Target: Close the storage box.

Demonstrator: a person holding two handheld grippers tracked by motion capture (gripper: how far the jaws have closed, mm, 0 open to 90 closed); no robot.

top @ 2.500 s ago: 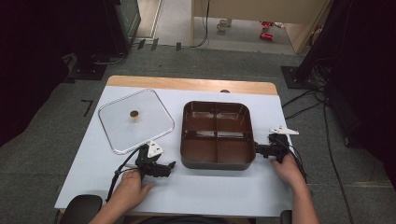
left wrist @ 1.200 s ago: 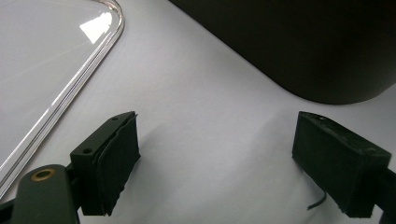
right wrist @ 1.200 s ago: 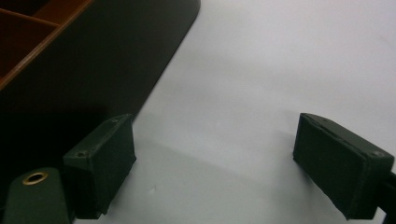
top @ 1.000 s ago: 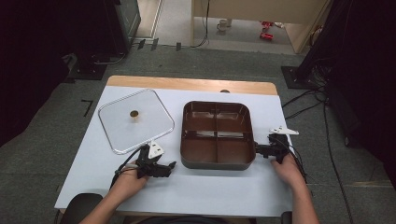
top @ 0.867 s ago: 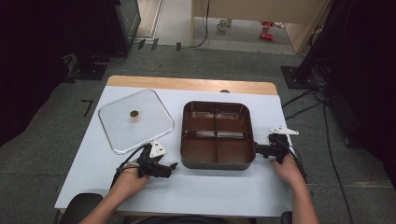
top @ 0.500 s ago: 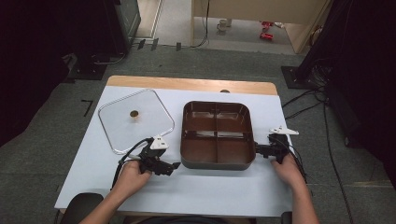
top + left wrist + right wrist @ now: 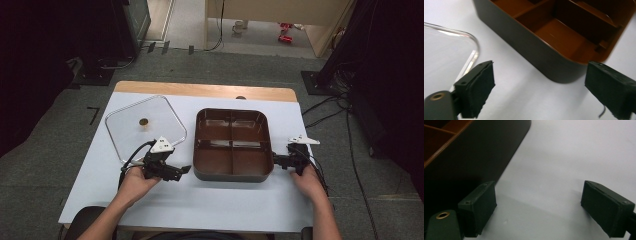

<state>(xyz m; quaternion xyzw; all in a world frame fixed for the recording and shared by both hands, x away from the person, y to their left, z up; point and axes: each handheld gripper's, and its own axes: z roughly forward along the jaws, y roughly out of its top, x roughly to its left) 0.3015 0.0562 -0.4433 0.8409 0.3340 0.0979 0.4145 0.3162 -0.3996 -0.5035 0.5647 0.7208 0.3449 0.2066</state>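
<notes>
The left hand-held gripper [image 7: 172,169] has been moved a little closer to the brown box [image 7: 232,143] in the last 2 seconds, so a grab at the box's near left corner seems to be planned. Its jaws are spread wide with nothing held, the box corner just ahead and the clear lid [image 7: 145,125] beside it. The right hand-held gripper [image 7: 280,161] has been kept at the box's right side on the tabletop [image 7: 200,200], also spread wide and holding nothing.

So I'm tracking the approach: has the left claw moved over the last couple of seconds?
Yes. The left claw has moved toward the brown tray, closing the gap.
</notes>
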